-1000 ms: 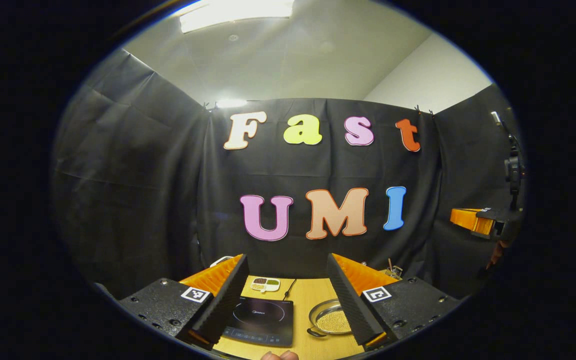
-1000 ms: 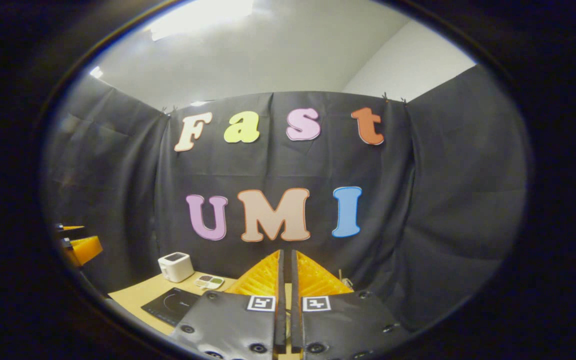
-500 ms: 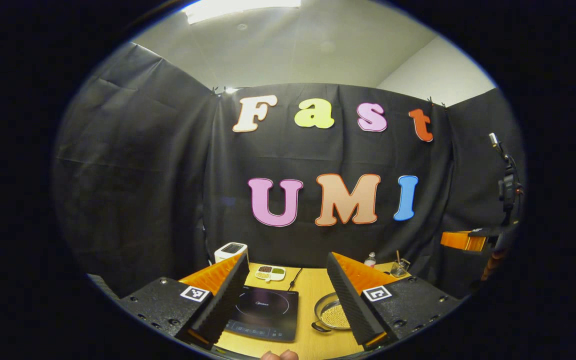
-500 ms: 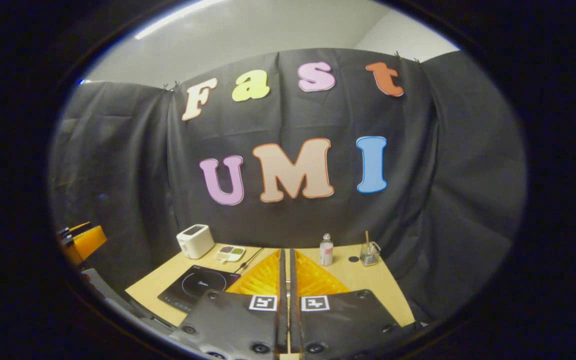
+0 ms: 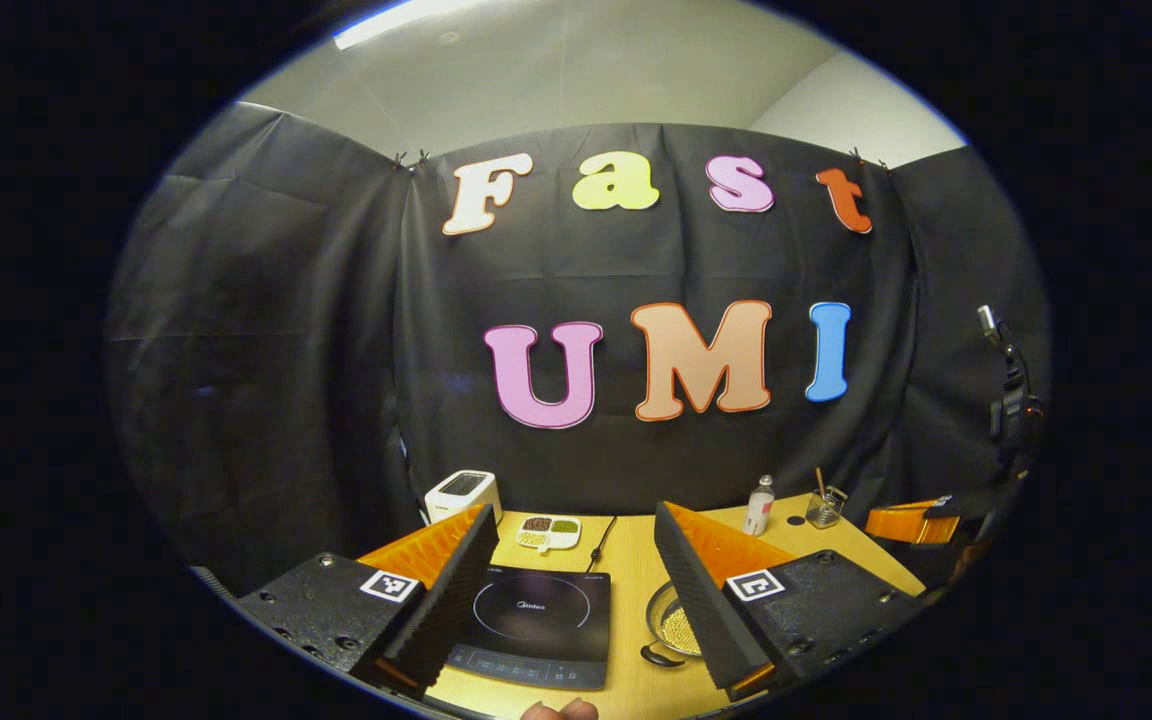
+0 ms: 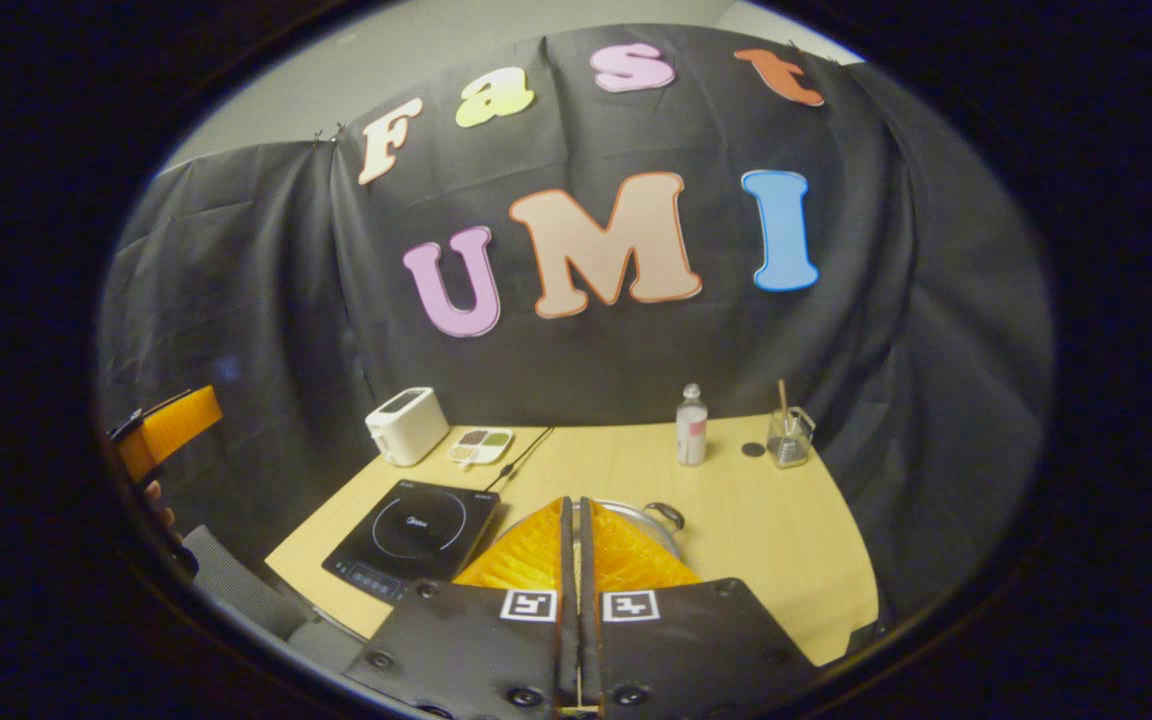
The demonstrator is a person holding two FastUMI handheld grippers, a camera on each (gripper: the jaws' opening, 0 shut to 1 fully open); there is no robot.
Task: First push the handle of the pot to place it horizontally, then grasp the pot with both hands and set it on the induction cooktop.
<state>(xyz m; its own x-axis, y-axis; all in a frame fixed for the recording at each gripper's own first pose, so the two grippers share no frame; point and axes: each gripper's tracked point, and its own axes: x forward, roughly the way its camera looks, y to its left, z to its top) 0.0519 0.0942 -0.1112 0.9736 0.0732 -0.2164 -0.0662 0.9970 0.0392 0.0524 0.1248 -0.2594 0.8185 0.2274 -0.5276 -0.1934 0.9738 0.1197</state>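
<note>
Counter [image 6: 756,540] is carrying the cooktop [image 6: 414,535] at its left and the pot [image 6: 636,520] just beside it, one handle [image 6: 666,516] showing at the pot's far side. Left tongs [image 5: 576,590] are hanging wide apart, empty, above the cooktop; right tongs [image 6: 573,545] are pressed together, empty, above the pot. Closed tips suit nudging the handle sideways, low and slow.
</note>
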